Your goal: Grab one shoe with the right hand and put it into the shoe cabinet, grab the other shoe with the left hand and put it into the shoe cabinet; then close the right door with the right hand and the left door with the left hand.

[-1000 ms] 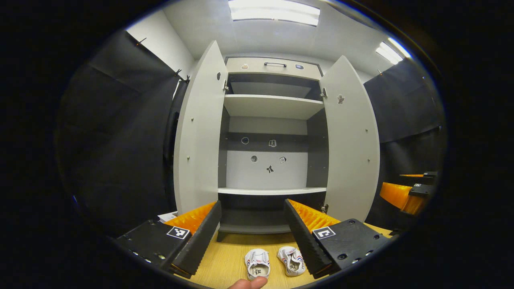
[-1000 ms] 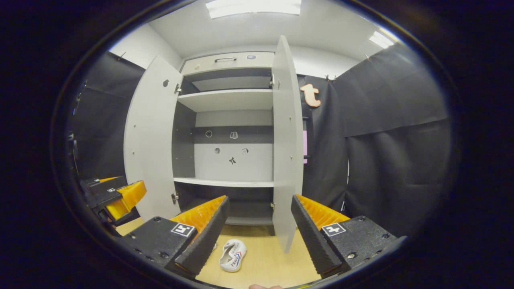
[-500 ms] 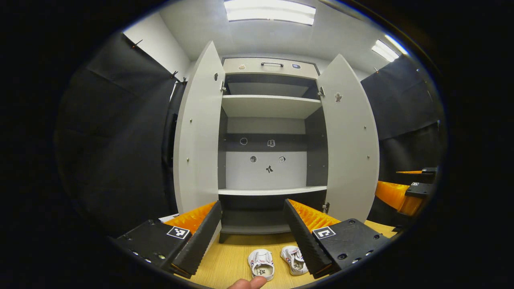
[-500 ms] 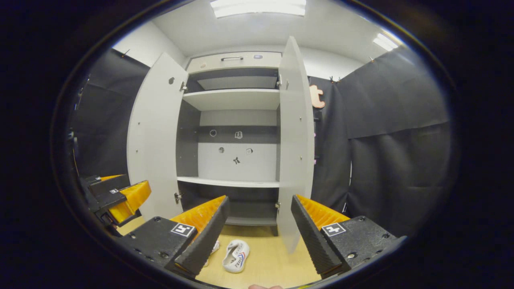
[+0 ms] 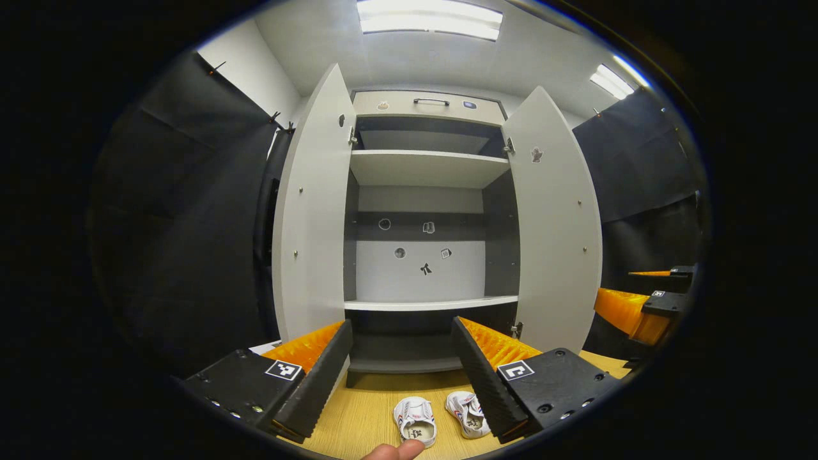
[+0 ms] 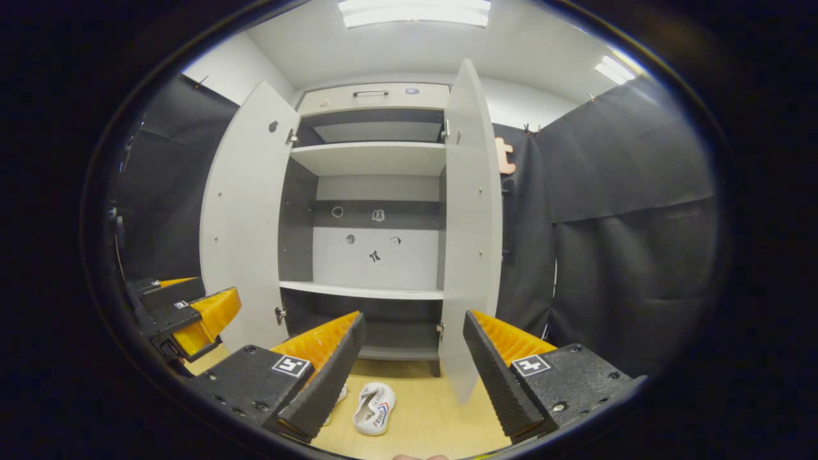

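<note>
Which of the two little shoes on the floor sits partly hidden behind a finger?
In the left gripper view, the right shoe: a finger covers its outer edge. The left shoe lies in full view.

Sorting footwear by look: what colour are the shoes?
White with red and blue trim; the shoes show best in the left gripper view.

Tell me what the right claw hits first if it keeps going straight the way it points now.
Probably the front edge of the open right door, which stands between the right claw fingers in its view. Depth is unclear; slightly left, it would enter the open cabinet instead.
</note>
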`<state>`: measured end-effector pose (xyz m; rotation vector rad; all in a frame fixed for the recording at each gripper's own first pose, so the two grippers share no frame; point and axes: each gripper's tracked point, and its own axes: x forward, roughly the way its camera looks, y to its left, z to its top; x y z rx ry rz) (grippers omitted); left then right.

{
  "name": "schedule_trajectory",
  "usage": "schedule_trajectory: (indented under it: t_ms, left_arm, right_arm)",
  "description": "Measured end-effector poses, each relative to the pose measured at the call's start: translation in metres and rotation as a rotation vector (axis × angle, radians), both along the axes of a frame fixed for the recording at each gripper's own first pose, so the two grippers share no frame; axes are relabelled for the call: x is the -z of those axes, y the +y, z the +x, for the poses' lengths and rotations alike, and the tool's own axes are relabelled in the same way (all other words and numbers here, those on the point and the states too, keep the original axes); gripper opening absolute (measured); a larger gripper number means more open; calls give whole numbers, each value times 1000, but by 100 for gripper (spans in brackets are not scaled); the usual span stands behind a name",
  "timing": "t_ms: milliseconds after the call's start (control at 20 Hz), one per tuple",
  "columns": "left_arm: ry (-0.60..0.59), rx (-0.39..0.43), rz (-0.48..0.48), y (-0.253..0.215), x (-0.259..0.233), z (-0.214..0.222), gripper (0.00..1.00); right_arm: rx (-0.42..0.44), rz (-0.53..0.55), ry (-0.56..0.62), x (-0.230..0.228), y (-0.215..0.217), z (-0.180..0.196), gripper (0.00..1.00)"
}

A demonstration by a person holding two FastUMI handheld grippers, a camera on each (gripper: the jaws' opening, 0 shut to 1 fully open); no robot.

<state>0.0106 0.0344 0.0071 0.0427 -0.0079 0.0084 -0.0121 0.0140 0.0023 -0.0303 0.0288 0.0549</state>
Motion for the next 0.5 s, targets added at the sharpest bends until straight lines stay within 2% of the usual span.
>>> schedule_trajectory:
  t_ms: [150, 300, 500]
  left_arm:
    - [-11, -1, -5, 2, -1, 0, 95]
    - [3, -13, -4, 9, 7, -1, 95]
    - [14, -17, -16, 19, 12, -4, 95]
  right_arm:
    - [-31, -5, 46, 18, 6, 5, 99]
    - [-77, -9, 112, 55, 36, 19, 99]
    - [-144, -55, 238, 128, 64, 38, 98]
